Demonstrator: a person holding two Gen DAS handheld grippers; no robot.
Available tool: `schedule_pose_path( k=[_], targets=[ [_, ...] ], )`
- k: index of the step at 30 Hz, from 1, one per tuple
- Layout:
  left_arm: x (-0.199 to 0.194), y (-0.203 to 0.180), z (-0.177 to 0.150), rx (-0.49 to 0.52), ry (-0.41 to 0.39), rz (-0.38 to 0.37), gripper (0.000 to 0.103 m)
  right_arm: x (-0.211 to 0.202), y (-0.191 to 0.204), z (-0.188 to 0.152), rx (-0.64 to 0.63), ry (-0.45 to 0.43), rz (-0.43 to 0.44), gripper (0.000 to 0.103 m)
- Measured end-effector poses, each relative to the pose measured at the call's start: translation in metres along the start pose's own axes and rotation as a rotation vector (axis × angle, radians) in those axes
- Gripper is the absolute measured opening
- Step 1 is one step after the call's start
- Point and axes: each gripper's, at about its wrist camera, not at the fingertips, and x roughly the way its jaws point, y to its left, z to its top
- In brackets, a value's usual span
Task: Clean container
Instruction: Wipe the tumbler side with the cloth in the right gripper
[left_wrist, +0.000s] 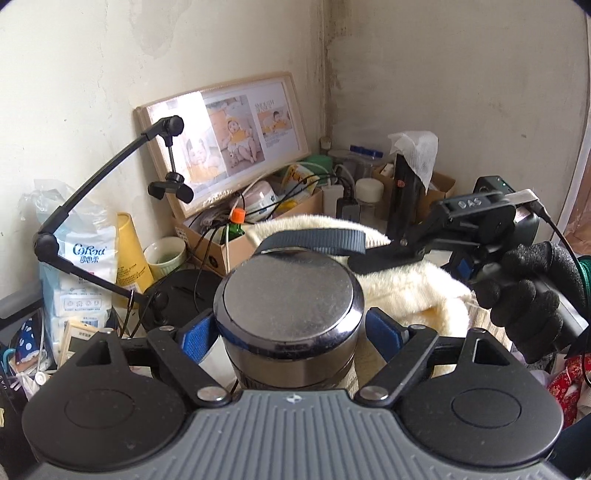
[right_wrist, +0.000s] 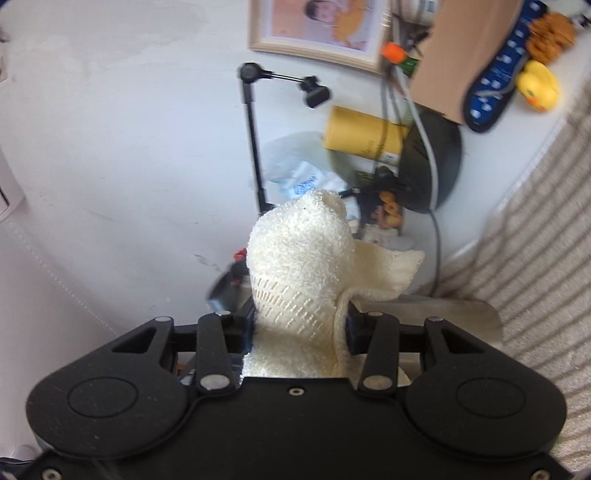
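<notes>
A stainless steel container with a flat lid and a grey carrying strap stands between the blue pads of my left gripper, which is shut on its sides. Behind it lies a cream towel. From the right, a black-gloved hand holds my right gripper, whose fingers reach the towel just behind the lid. In the right wrist view the towel is bunched upright between the pads, with the right gripper shut on it.
A framed photo print leans on the wall above a cluttered cardboard box. A black jointed stand, a tissue pack and a yellow tube crowd the left. A striped cloth lies at the right.
</notes>
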Motion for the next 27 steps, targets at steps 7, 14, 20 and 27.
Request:
schedule_pose_path(
  k=[7, 14, 20, 27],
  targets=[
    [0.0, -0.002, 0.003, -0.003, -0.005, -0.004, 0.086, -0.001, 0.027, 0.008, -0.039, -0.012, 0.061, 0.043],
    [0.0, -0.002, 0.002, -0.011, -0.012, -0.005, 0.086, 0.007, 0.027, 0.02, -0.05, 0.009, 0.022, 0.043],
    [-0.001, -0.001, 0.001, -0.026, -0.019, -0.01, 0.086, 0.015, 0.004, 0.024, -0.001, 0.051, -0.03, 0.043],
    [0.001, 0.001, 0.0, -0.034, -0.019, -0.009, 0.086, 0.024, -0.021, 0.023, 0.004, 0.098, -0.128, 0.043]
  ],
)
